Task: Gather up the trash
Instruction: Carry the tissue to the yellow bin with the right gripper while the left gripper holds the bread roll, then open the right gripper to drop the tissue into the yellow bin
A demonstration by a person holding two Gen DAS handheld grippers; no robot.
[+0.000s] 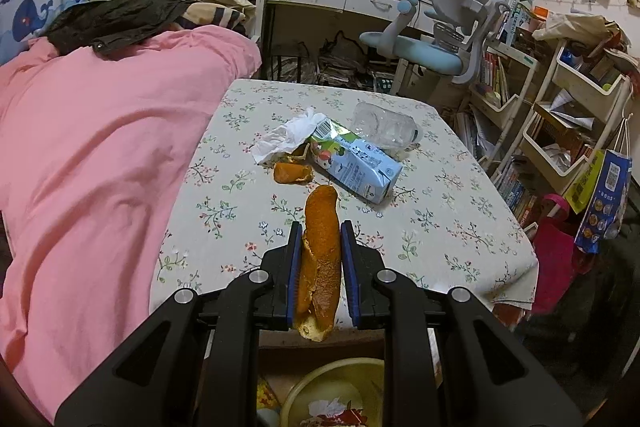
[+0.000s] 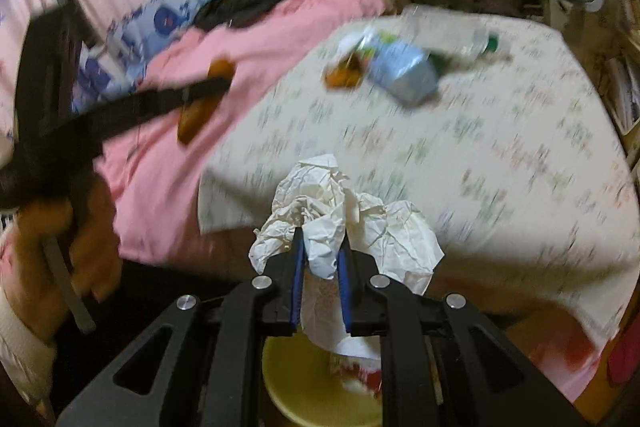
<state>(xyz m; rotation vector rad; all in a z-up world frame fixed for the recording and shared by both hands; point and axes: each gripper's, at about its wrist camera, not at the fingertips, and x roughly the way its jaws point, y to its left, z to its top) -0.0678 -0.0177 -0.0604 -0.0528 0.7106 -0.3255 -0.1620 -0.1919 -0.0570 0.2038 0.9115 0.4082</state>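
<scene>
Fingers of the left gripper (image 1: 320,227) pinch an orange peel (image 1: 320,267); right gripper (image 2: 322,247) clamps crumpled tissue (image 2: 340,211) above a yellow basin (image 2: 296,379). Carton (image 1: 356,163) at twelve o'clock, print unreadable.

carton (image 1: 356,163) on table (image 1: 460,227), bottle (image 1: 384,127) behind, tissue (image 1: 286,137) left

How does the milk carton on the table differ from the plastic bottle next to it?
The carton is opaque, light blue with printed pictures; the bottle is clear and colourless. The carton is box-shaped with flat faces; the bottle is rounded and looks crumpled. The carton lies nearer the orange peels. Both lie on their sides on the flowered tablecloth.
</scene>
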